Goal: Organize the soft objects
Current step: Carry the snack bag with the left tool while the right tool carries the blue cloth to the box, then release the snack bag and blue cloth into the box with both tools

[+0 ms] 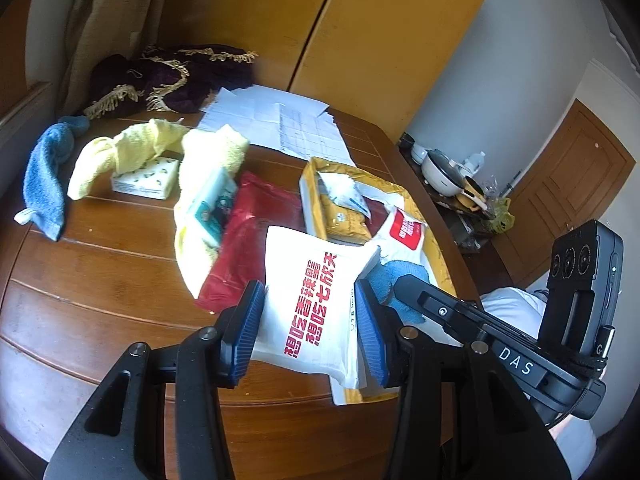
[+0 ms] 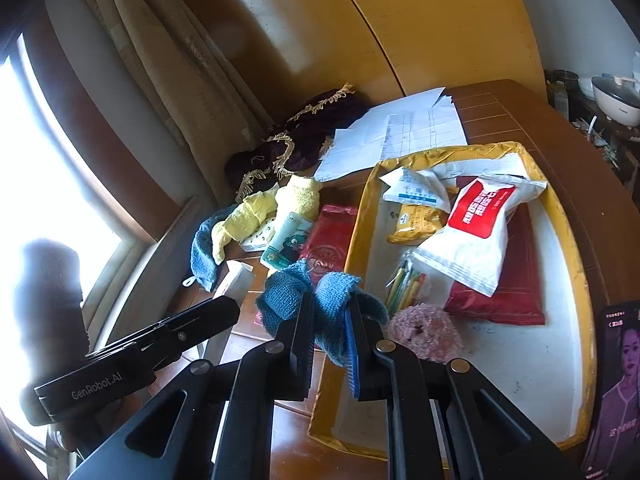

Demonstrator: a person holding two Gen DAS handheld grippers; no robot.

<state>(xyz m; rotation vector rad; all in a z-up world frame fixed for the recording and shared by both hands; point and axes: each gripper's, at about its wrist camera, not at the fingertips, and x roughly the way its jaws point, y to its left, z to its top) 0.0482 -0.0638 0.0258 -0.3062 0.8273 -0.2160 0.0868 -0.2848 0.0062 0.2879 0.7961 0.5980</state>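
Two grips: left gripper clamps white snack packet, right gripper pinches blue cloth. Packet light, slippery; hold mid-body. Cloth limp.

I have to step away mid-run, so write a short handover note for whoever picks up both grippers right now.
Left gripper: shut on the white packet, held above the table beside the tray.
Right gripper: shut on a blue cloth, held over the tray's left edge.
In the yellow tray: another white packet, red pouch, yellow packet, pink scrunchie.
Left on the table: blue towel, yellow towels, red bag, tissue packs.
Next: probably set both held items down, then gather the towels.
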